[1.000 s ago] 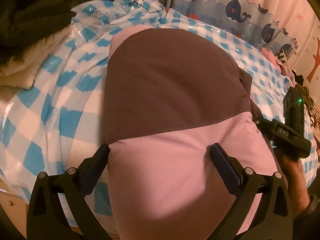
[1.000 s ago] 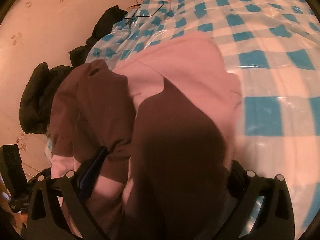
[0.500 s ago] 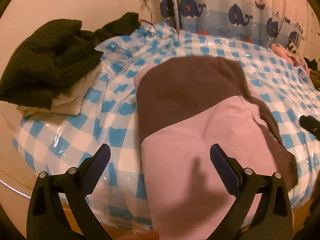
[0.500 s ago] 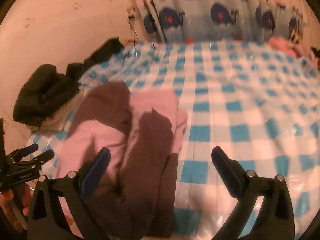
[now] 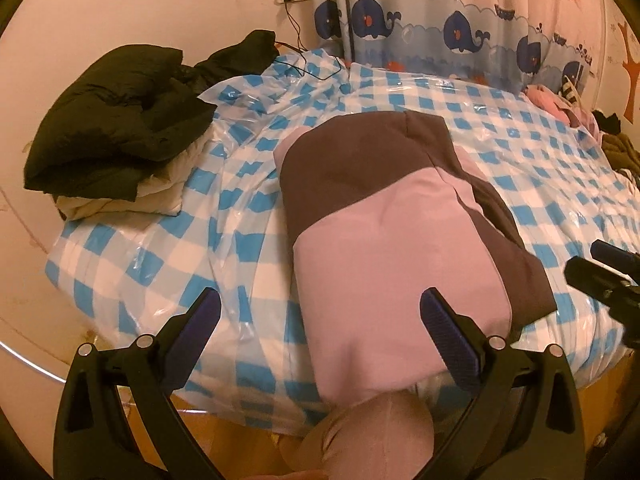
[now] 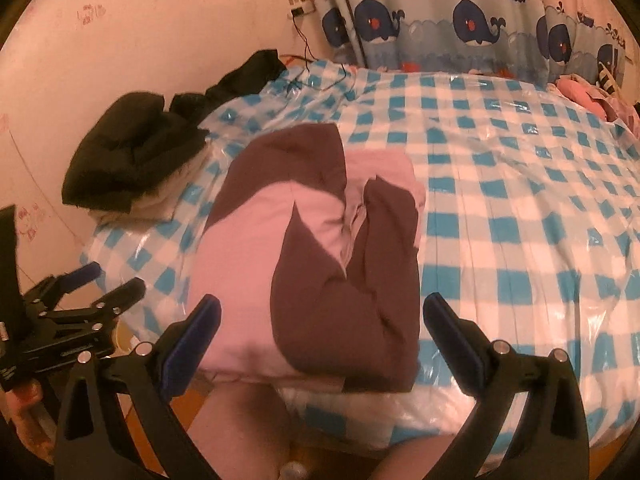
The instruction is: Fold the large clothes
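Soft pink-and-brown garment [image 5: 384,248] folded into a bundle on glossy checked plastic sheet [image 5: 160,256]
We hold left gripper [image 5: 320,320] and right gripper [image 6: 322,322] spread wide, empty, drawn back toward 6 o'clock since earlier

Warm, dim orange indoor light; glare glints off the plastic bed cover [image 5: 256,128]; fisheye bends edges, corners black, slight softness throughout.

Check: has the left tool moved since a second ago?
Yes. The left tool backed up and away from the pink-and-brown garment; the whale curtain now shows.
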Demonstrator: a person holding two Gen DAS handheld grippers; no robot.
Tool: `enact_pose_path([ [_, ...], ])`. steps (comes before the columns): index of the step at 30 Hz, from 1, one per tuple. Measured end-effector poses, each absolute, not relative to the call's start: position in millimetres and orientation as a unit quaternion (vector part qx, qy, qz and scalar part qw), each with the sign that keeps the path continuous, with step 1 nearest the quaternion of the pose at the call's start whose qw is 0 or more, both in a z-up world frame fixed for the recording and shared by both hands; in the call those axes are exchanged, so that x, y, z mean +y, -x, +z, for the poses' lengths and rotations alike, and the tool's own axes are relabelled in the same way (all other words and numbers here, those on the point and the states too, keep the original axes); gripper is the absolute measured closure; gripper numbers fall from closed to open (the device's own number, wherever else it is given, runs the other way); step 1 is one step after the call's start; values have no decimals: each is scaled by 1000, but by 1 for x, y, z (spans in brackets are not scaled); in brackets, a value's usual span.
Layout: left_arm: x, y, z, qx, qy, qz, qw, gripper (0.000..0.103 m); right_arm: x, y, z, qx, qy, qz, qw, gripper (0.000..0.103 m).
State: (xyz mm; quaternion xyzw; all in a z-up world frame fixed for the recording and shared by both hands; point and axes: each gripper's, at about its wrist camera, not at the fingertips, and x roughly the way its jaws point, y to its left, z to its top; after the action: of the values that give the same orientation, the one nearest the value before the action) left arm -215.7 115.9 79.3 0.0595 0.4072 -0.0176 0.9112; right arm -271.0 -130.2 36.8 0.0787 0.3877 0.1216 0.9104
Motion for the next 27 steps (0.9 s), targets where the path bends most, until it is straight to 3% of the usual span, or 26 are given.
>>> enact_pose_path([
  [27, 124, 234, 75, 421, -61, -20, 905, 7, -113, 273, 26, 420, -63, 117, 898, 5],
])
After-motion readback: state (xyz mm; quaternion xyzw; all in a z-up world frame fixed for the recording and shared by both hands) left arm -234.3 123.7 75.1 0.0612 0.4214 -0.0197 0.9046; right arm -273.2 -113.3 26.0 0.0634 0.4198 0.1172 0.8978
